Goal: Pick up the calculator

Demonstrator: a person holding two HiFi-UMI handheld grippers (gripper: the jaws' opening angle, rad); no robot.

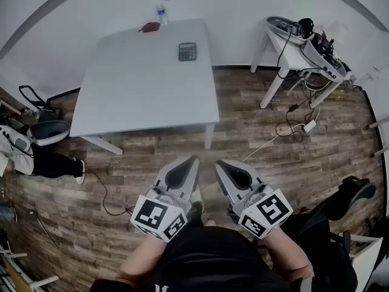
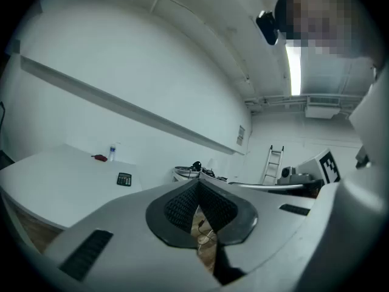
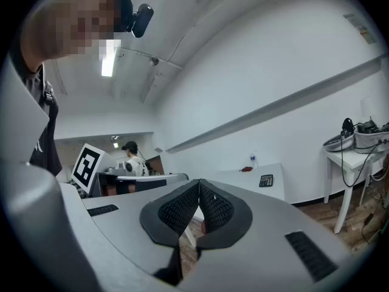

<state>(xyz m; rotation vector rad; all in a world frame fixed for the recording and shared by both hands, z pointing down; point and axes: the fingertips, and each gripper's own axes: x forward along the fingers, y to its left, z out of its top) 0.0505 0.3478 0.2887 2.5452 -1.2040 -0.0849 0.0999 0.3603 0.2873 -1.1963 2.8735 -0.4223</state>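
A dark calculator [image 1: 187, 52] lies near the far right edge of the white table [image 1: 140, 93]; it also shows small in the left gripper view as the calculator [image 2: 124, 179] and in the right gripper view as the calculator [image 3: 265, 180]. Both grippers hang close to the person's body, far short of the table. My left gripper [image 1: 192, 161] is shut with nothing between its pads [image 2: 182, 207]. My right gripper [image 1: 221, 163] is also shut and empty, its pads [image 3: 213, 210] meeting at the tips.
A water bottle [image 1: 161, 14] and a small red object [image 1: 150, 27] sit at the table's far edge. A second white table [image 1: 290, 55] at the right carries gear and cables. Cords trail over the wooden floor [image 1: 292, 126]. A person sits at the left [image 1: 24, 151].
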